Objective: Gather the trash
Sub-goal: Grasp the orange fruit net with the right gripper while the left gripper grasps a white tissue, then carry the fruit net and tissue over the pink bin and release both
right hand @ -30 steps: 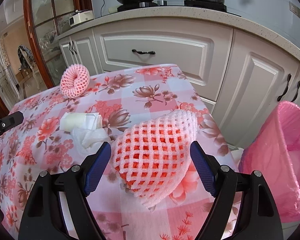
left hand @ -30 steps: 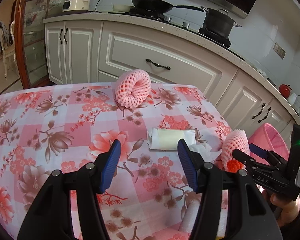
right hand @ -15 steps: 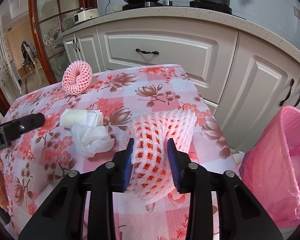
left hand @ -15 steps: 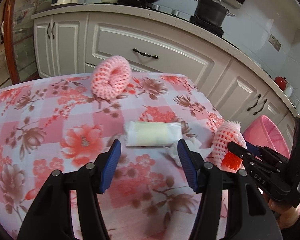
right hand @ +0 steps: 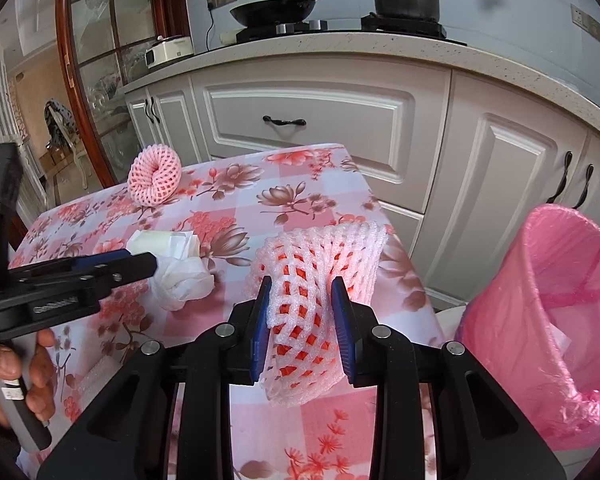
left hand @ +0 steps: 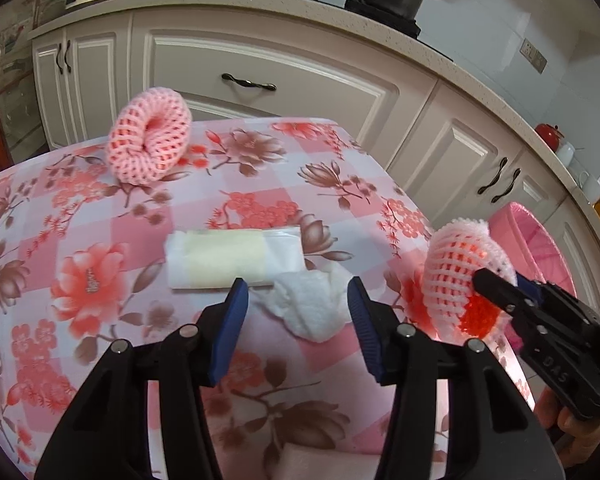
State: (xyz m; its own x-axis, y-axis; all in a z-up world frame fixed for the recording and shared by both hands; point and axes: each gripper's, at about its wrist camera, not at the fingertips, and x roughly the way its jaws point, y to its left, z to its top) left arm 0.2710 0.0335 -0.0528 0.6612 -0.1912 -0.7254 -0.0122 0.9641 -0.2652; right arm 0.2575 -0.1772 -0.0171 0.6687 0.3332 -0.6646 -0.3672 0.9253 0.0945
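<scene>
Squeezing the pink foam fruit net (right hand: 320, 280) between its blue pads, the right claw (right hand: 302, 312) has a firm pinch on it; the soft mesh bulges out above and below the jaws, which suggests the grip is taken mid-body so the floppy sleeve cannot slip free. That net is at the table's (right hand: 300, 208) near right corner, just beside the pink-lined trash bin (right hand: 540, 300) that stands on the floor off the table edge, a sensible spot for a short carry over the rim. Whether the net is clear of the cloth or brushing it I cannot tell.

The left claw (left hand: 296, 316) is spread wide and grips nothing. It points low across the table with the crumpled white tissue (left hand: 312, 304) lying between its fingertips, likely lined up as the next piece to pinch. A folded white packet (left hand: 232, 258) lies touching the tissue on its far side, and a second rolled pink net (left hand: 150, 140) sits well apart near the far edge, both awaiting collection.

From the right view, the left claw reaches in level from the side, its holder's hand (right hand: 8, 376) wrapped round the grip.
</scene>
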